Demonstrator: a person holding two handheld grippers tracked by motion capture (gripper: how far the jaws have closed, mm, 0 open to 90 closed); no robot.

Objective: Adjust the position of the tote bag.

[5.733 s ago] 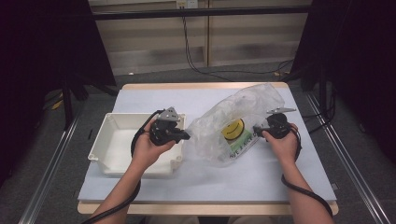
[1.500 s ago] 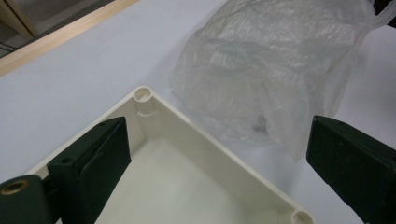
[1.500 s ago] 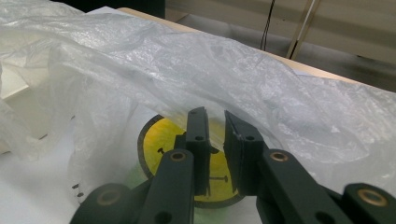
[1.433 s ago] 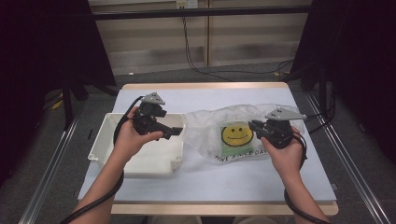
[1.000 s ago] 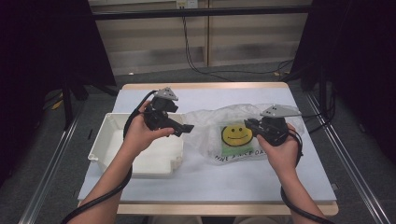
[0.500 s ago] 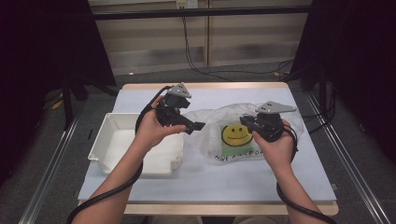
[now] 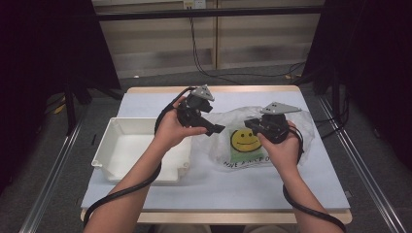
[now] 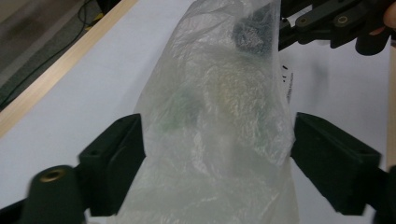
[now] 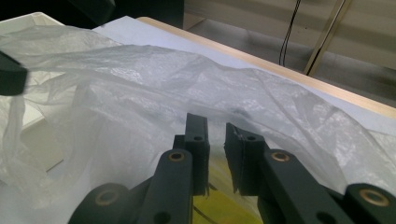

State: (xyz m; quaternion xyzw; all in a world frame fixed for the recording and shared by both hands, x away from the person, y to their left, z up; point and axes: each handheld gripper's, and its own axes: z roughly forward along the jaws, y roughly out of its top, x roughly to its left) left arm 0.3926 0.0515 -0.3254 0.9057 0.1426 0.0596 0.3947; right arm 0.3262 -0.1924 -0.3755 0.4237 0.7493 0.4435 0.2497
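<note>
Spreading the smiley plastic bag (image 7: 245, 141) on the table's middle: right gripper (image 9: 215, 154) seemingly pinches film, left gripper (image 8: 217, 154) jaws closing around it, not yet pressing. Next: clamp, pull apart.

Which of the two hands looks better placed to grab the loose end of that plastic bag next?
Left, probably. The left gripper already has the bag bunched between its wide jaws, which have just been closing. The right gripper seems to be pinching the bag near the smiley print, so it looks busy.
</note>
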